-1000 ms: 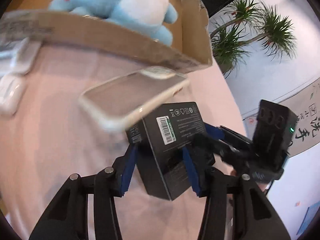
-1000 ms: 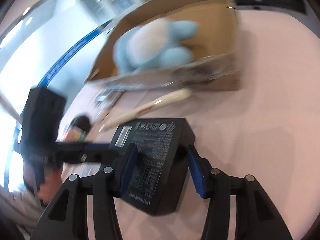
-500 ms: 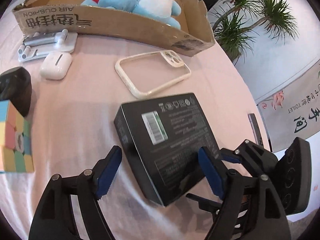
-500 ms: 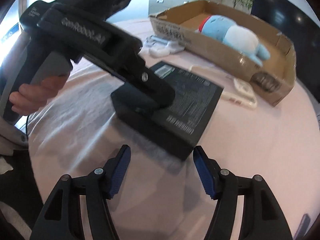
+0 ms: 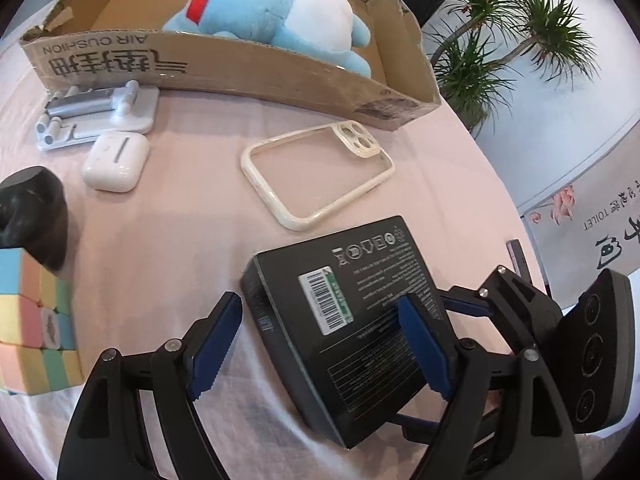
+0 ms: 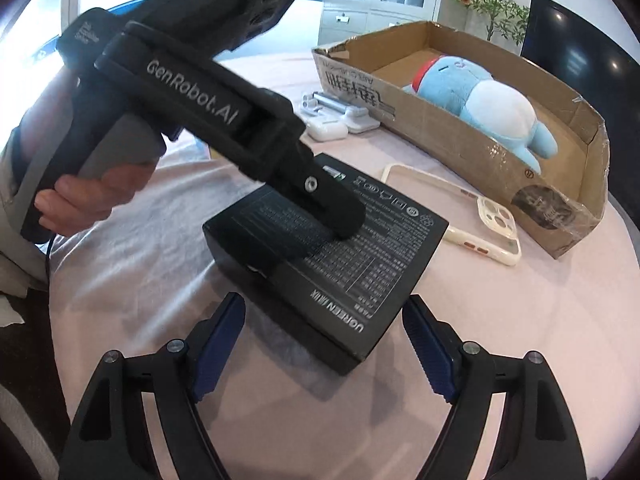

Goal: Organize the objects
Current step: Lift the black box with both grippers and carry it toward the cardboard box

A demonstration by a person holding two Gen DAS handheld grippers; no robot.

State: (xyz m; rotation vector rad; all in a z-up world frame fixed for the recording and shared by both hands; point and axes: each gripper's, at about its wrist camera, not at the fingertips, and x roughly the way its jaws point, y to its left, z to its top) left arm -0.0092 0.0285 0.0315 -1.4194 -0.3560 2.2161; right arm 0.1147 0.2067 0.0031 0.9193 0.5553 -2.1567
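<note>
My left claw (image 5: 320,344) gapes around one black box (image 5: 340,320) lying flat on the counter (image 5: 180,240), lower middle of frame; my right claw (image 6: 324,348) is opening, pads clear. One cardboard box (image 5: 280,76), upper frame, holds one plush toy (image 5: 280,12).

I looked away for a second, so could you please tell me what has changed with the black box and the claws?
Both claws let go of the black box, which was raised and now lies flat on the table. The left claw stands open astride it; the right claw has drawn back and its jaws are opening, nothing between them. The carton, plush and phone case stayed put.
</note>
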